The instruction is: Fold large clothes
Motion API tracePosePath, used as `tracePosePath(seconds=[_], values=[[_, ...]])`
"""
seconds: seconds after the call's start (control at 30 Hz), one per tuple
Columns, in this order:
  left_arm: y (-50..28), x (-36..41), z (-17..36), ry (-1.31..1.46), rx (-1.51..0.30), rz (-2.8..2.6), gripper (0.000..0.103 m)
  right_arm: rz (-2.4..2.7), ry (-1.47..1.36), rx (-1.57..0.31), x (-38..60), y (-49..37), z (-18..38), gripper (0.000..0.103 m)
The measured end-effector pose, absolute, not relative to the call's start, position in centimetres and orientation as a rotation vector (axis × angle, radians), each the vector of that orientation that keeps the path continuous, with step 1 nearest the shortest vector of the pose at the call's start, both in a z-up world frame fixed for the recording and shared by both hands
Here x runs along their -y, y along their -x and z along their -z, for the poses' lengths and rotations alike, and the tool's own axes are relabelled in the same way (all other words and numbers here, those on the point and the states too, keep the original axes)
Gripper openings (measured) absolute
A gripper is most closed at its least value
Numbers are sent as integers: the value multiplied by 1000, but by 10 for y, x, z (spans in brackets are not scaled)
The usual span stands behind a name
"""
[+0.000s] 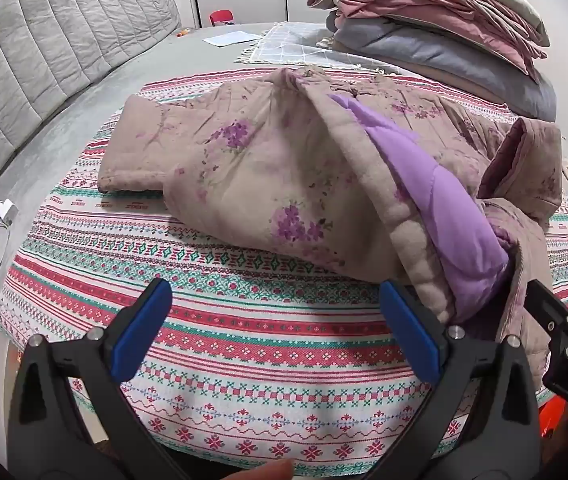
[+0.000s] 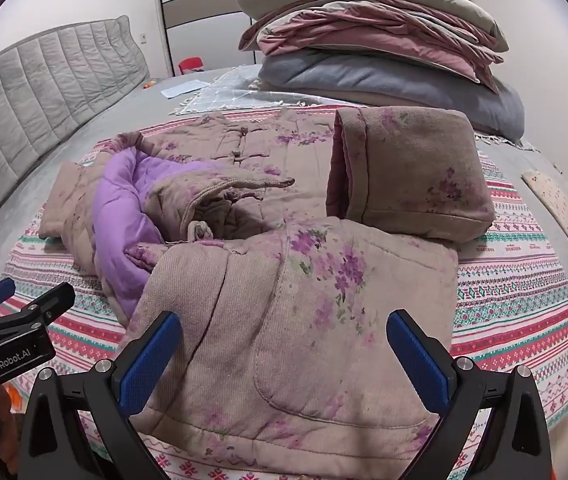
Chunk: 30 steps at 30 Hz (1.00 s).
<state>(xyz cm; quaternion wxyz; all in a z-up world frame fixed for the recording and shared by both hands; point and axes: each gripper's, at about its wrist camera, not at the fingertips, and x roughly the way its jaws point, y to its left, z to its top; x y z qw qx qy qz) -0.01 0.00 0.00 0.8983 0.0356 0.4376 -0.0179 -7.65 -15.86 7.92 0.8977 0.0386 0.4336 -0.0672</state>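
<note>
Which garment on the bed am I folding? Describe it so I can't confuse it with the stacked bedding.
Start at the bed with the grey padded headboard and find the striped pink-and-green cloth spread over it. Lying rumpled on that cloth is the quilted jacket. Unlike the folded bedding pile behind it, it is beige with purple flower prints, a bright lilac lining and knotted front buttons.

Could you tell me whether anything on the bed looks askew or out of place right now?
Yes: the padded floral jacket lies rumpled, its front flipped open showing the purple lining, one sleeve doubled across its body.
</note>
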Motion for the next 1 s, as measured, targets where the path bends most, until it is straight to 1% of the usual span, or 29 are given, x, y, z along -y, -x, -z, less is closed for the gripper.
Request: tracePosePath(seconds=[1.0], values=[[-4, -10, -4, -70, -902, 36, 103, 138, -80, -901, 160, 77, -79, 103]])
